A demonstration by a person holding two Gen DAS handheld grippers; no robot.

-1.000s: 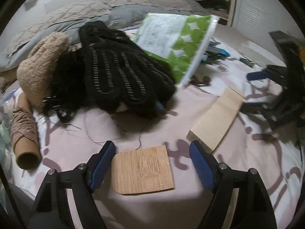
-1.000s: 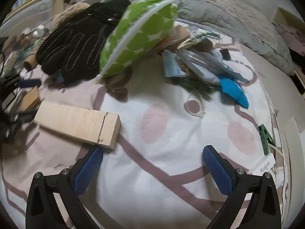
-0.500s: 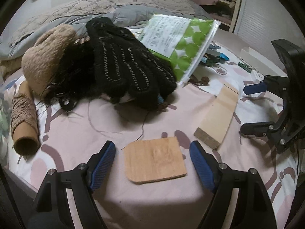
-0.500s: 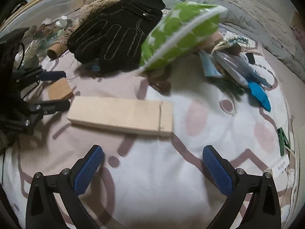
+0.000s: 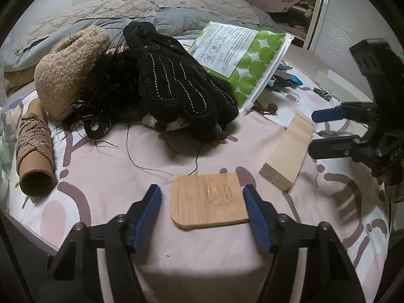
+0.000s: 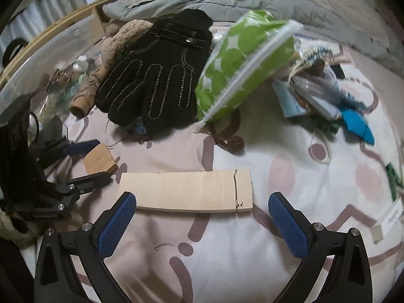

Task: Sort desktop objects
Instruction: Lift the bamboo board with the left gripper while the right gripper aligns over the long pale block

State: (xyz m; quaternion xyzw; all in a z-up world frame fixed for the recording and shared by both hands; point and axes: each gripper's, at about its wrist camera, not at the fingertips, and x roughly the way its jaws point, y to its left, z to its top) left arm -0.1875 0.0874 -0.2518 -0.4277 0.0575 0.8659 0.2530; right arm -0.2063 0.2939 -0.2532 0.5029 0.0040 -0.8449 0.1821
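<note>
A small rounded wooden square [image 5: 208, 200] lies flat on the patterned sheet between the blue pads of my left gripper [image 5: 202, 190]. The jaws are closing on it: the right pad is at its edge and a gap remains on the left side. A long pale wooden block [image 6: 186, 192] lies crosswise just beyond the fingertips of my right gripper [image 6: 202, 198], which stands open with nothing in it. The block [image 5: 287, 151] also shows in the left wrist view, with the right gripper [image 5: 315, 131] over its far end. In the right wrist view the left gripper [image 6: 98, 161] straddles the wooden square [image 6: 99, 160].
Behind lie black gloves [image 5: 181, 93], a green-dotted pouch [image 5: 242, 58], a tan fuzzy item [image 5: 68, 63] and a twine-wrapped cardboard tube [image 5: 34, 154]. Blue and green small items [image 6: 357, 125] are scattered at the right. A clear bin [image 6: 38, 58] stands at the left, pillows at the back.
My left gripper's jaws have narrowed around the wooden square. The right gripper has swung over the pale block, which now lies straight across in front of its fingers.
</note>
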